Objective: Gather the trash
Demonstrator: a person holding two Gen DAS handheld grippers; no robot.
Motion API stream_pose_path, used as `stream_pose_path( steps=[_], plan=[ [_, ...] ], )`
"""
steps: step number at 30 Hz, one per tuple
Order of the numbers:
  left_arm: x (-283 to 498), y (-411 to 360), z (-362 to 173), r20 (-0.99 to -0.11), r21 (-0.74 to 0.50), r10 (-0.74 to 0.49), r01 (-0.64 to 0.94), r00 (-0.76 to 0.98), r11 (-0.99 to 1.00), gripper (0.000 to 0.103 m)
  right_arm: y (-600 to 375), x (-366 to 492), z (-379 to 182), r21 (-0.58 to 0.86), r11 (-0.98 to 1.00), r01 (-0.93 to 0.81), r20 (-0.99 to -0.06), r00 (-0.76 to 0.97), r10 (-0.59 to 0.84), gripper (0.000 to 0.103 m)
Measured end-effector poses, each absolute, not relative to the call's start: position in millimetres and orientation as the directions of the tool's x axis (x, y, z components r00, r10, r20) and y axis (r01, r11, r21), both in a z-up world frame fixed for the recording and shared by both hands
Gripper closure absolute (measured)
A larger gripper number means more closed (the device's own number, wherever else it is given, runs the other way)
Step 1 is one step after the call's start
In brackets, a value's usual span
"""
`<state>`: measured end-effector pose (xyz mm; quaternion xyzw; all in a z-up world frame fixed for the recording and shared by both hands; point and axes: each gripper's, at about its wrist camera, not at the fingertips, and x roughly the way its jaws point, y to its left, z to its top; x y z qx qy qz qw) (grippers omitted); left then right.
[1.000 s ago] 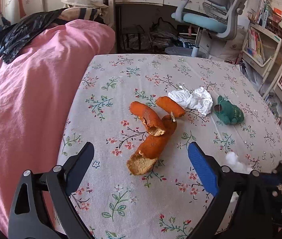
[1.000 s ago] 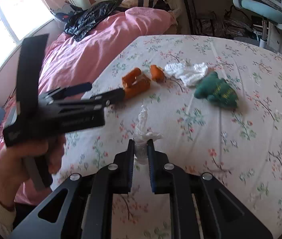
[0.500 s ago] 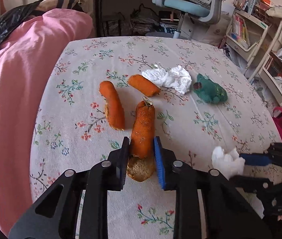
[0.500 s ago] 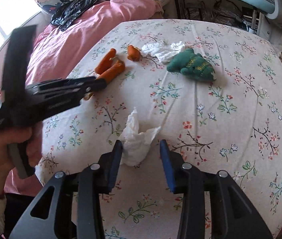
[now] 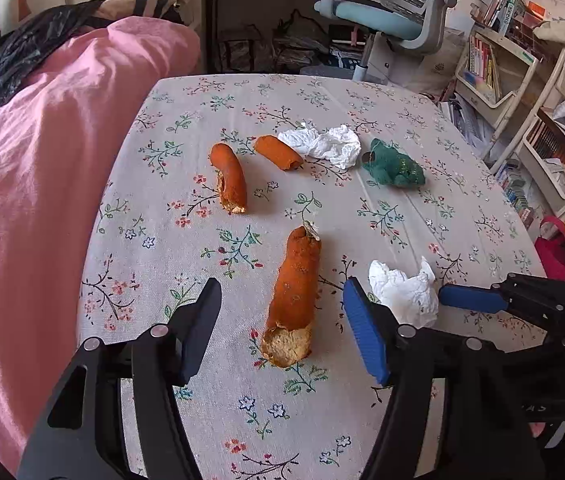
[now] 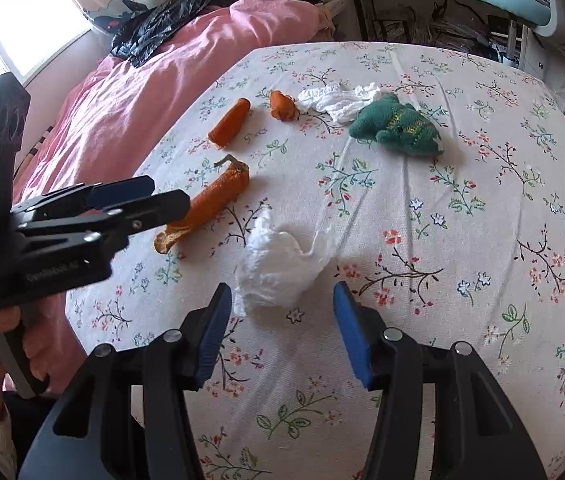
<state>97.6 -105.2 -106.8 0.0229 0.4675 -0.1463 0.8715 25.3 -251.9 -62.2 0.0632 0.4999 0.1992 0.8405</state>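
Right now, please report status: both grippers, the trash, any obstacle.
Left gripper open around long peel. Right gripper open, tissue just ahead, on cloth. Two peels and far tissue uncollected. Green toy beside far tissue.

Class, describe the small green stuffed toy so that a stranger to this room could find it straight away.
Start at the floral tablecloth beside the pink bed. At the table's far side, the green stuffed toy lies just right of a crumpled white tissue. It is the only green thing there; its neighbours are orange peel or white paper.
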Motion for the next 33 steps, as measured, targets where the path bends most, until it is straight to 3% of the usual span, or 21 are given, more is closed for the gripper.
stream_pose_path(
  steps=[14, 30, 33],
  plan=[
    [100.8, -125.0, -113.3, -0.82, -0.004, -0.171, 0.293, 0.546, 0.956, 0.035, -240.4, 28.9, -64.5, 0.295, 0.92, -0.259, -0.804, 0.452, 0.386, 0.051],
    [105.5, -127.3, -117.1, -0.829, 0.017, -0.151, 0.293, 0.539, 0.956, 0.035, -235.5, 29.1, -65.4, 0.196, 0.937, -0.289, -0.821, 0.474, 0.318, 0.051],
    [106.0, -128.1, -120.0, -0.834, 0.02, -0.145, 0.292, 0.533, 0.956, 0.035, -233.4, 29.7, -65.8, 0.18, 0.938, -0.297, -0.821, 0.48, 0.309, 0.057]
  ],
)
